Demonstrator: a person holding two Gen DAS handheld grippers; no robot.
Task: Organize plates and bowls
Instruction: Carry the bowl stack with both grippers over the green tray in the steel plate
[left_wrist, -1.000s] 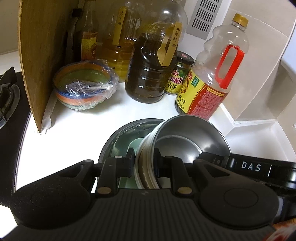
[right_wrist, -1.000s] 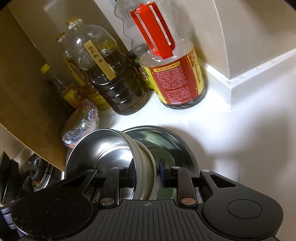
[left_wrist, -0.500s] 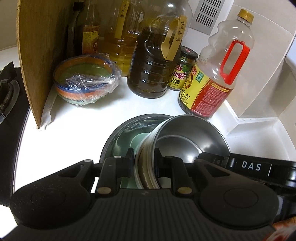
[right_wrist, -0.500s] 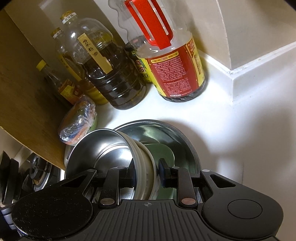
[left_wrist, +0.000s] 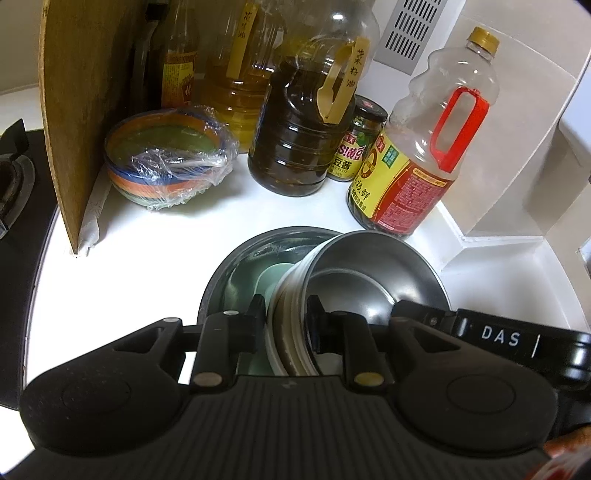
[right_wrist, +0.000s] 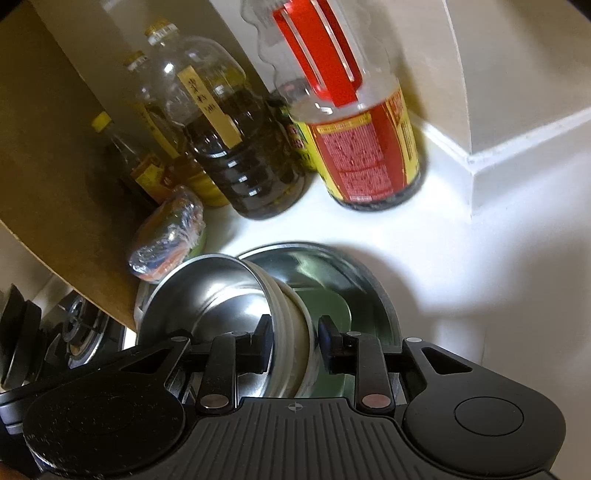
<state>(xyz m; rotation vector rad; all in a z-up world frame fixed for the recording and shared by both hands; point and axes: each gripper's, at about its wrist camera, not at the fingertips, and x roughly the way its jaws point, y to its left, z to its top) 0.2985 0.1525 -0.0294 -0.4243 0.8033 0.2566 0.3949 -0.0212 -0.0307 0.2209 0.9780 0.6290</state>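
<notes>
Both grippers hold one nested stack of bowls: a steel bowl (left_wrist: 373, 273) on top of white bowls (left_wrist: 284, 332). My left gripper (left_wrist: 286, 314) is shut on the stack's rim at one side. My right gripper (right_wrist: 293, 339) is shut on the rim at the other side, where the steel bowl (right_wrist: 218, 291) and white bowls (right_wrist: 291, 325) show again. The stack hangs tilted just above a large steel basin (left_wrist: 236, 266) on the white counter, seen also in the right wrist view (right_wrist: 351, 273). A pale green dish (left_wrist: 269, 277) lies inside the basin.
A plastic-wrapped stack of coloured bowls (left_wrist: 166, 158) sits at the back left beside an upright wooden board (left_wrist: 74, 110). Oil bottles (left_wrist: 306, 122), a sauce jar (left_wrist: 358, 144) and a red-handled bottle (left_wrist: 424, 147) stand along the back. A gas hob (left_wrist: 14, 177) lies left. A wall corner (right_wrist: 517, 129) stands right.
Both grippers have lifted a little and drawn back with the bowl stack; the bottles and wrapped bowls sit farther off. The right wrist view is slightly blurred from motion.
</notes>
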